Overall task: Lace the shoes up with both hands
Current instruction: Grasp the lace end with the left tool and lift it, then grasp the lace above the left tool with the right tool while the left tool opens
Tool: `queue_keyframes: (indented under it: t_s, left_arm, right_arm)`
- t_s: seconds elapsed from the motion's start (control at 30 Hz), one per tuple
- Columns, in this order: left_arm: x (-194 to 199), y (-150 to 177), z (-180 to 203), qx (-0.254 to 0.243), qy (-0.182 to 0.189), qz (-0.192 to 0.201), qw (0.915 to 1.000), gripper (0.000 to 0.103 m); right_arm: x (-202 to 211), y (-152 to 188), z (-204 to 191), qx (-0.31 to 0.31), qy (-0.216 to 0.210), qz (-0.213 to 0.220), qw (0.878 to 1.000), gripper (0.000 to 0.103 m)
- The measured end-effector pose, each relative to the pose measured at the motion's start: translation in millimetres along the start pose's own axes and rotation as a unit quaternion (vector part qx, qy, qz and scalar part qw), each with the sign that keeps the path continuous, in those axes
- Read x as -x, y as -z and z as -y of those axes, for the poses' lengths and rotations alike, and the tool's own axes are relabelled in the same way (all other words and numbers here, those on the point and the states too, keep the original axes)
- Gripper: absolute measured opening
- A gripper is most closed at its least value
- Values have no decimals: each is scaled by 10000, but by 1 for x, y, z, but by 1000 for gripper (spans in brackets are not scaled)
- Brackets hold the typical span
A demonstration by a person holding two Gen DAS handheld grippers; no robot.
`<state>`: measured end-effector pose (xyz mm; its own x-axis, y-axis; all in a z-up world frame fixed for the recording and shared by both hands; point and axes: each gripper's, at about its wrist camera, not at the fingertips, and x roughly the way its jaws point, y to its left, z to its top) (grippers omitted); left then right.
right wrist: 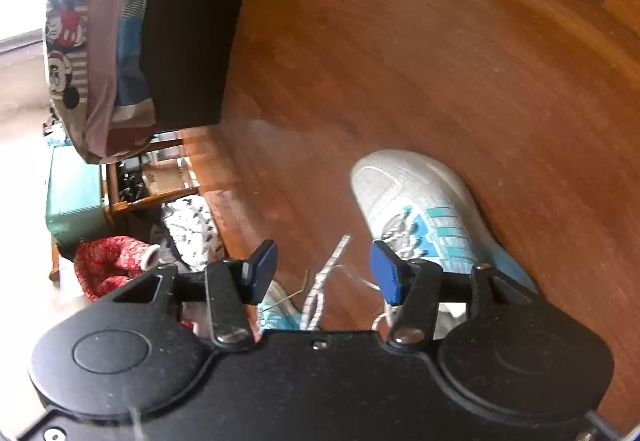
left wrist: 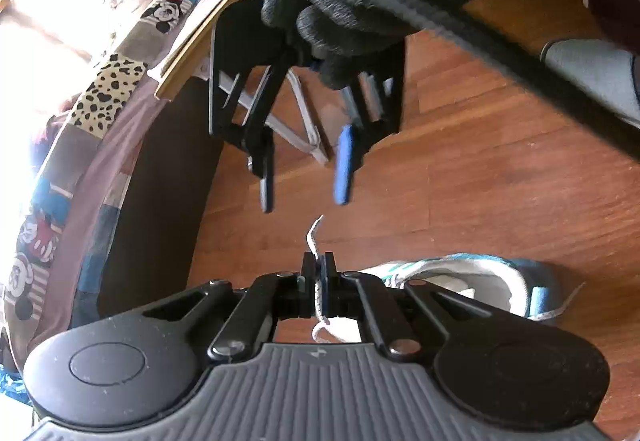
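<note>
In the left wrist view my left gripper (left wrist: pixel 318 273) is shut on the white shoelace (left wrist: pixel 314 237), whose tip sticks up above the pads. The white and teal shoe (left wrist: pixel 460 277) lies on the wooden floor just right of the gripper. My right gripper (left wrist: pixel 306 177) hangs open above the lace tip, held by a black-gloved hand (left wrist: pixel 340 21). In the right wrist view my right gripper (right wrist: pixel 324 273) is open and empty, its blue pads (right wrist: pixel 386 277) wide apart. The lace (right wrist: pixel 328 273) rises between them. The shoe (right wrist: pixel 424 213) lies right of it.
A bed with a patchwork Mickey Mouse cover (left wrist: pixel 80 129) and dark base (right wrist: pixel 192 25) runs along the left. A teal box (right wrist: pixel 74 197), red knit item (right wrist: pixel 108 265) and patterned cloth (right wrist: pixel 192 229) lie beside it. Wooden floor (right wrist: pixel 440 61) spreads to the right.
</note>
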<state>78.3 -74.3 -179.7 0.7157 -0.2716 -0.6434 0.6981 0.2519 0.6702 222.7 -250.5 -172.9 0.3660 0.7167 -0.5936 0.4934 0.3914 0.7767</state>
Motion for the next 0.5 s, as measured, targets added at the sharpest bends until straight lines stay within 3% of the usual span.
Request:
queue_keyframes:
  t_s: [0.1,0.4,0.5]
  left_arm:
    - [11,-3,-2,-43,-39,60,10000,1]
    - [10,-14,-9,-33,-149,165,9997,1]
    - [7,-17,-9,-80,-104,199,9997,1]
  right_arm:
    - [1,-2,-3,70,1,-1,10000,39]
    - [0,-5,-1,135,66,-11,9999,39]
    - [0,-7,0,161,71,-15,9998,28]
